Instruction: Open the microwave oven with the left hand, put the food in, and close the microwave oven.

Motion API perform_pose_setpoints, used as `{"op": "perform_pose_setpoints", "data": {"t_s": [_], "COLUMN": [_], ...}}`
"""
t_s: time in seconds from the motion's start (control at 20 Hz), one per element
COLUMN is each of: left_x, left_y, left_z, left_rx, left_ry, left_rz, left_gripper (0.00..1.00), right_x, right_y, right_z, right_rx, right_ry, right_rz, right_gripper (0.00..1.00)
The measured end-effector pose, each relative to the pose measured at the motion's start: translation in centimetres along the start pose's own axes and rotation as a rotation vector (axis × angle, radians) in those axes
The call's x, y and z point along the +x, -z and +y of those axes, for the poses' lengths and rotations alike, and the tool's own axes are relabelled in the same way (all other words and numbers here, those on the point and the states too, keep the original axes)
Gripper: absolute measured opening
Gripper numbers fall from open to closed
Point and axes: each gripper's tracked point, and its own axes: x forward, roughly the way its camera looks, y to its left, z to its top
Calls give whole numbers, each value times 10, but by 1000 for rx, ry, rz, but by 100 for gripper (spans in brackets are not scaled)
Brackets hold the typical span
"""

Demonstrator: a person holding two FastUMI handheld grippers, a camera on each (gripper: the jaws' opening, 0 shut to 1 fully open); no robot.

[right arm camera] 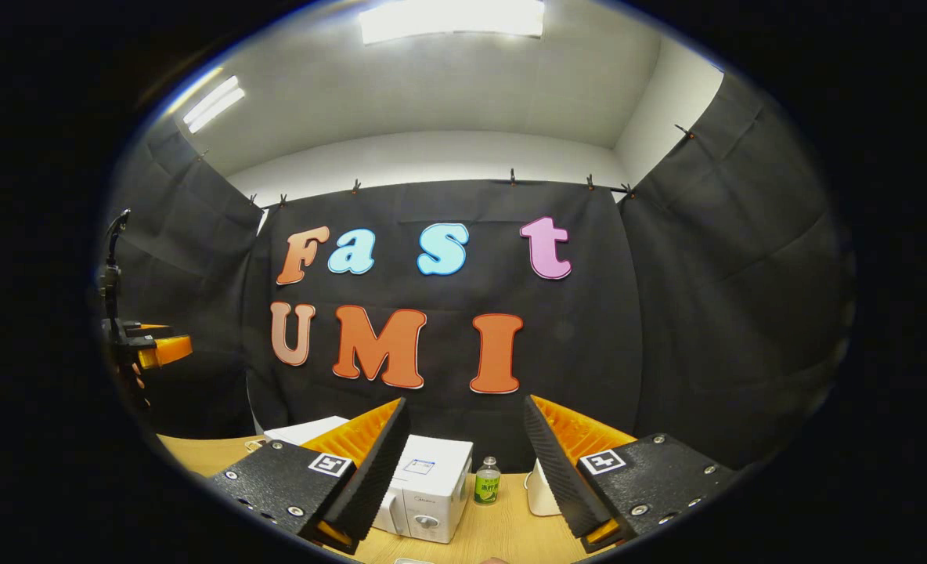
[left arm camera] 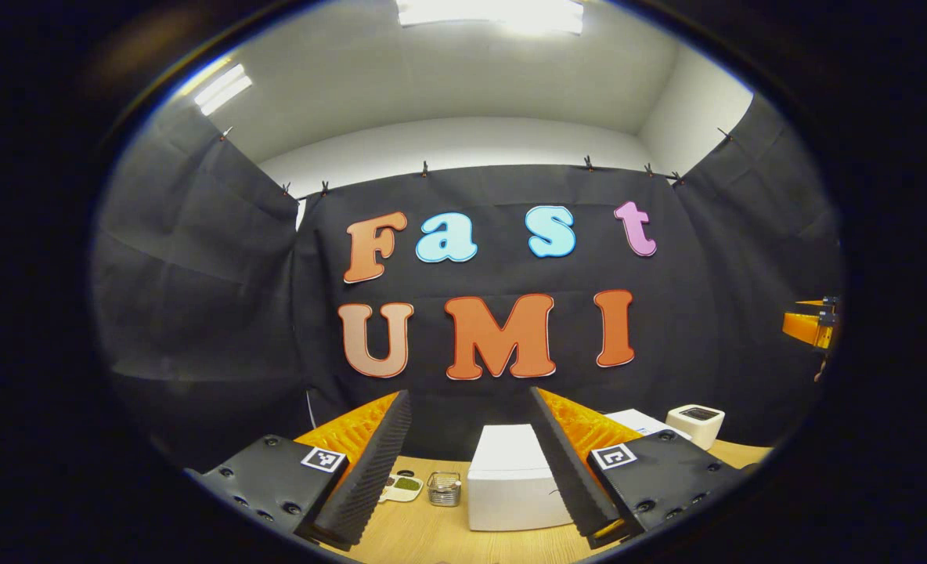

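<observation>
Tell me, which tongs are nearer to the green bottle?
Right, most likely. The green bottle stands straight ahead of the open right tongs, in line with their gap. The left tongs are far off to the bottle's left, held higher.

White microwave oven (right arm camera: 424,487) with pale grey control panel, light wooden table (right arm camera: 503,533), clear bottle (right arm camera: 487,480) with green label and green cap, white dish (left arm camera: 403,487) holding green food, black cloth wall (right arm camera: 589,329)

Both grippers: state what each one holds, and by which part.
Nothing is held. The left gripper has its jaws apart over the wooden table, and the right gripper is likewise open with nothing between its fingers.
</observation>
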Motion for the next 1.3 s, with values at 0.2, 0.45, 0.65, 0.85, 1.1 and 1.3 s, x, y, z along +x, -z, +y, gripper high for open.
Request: {"op": "perform_pose_setpoints", "data": {"t_s": [0.2, 0.45, 0.65, 0.85, 1.1, 1.3], "left_x": [-1, -1, -1, -1, -3, -5], "left_y": [0, -3, 3, 3, 14, 41], "left_z": [-2, -9, -17, -28, -50, -86], "left_rx": [1, -4, 5, 15, -1, 17], "left_ry": [4, 19, 18, 21, 39, 73], "left_rz": [1, -6, -3, -16, -8, 2], "left_gripper": [95, 94, 97, 94, 94, 100], "right_x": [2, 2, 0, -3, -13, -21], "right_y": [2, 3, 4, 4, 2, 17], "right_z": [2, -1, -6, -18, -39, -52], "right_rx": [4, -9, -5, 1, 17, 30], "right_ry": [-5, 0, 8, 18, 50, 70], "right_rz": [5, 2, -1, -7, -23, -3], "right_gripper": [90, 92, 92, 92, 92, 92]}}
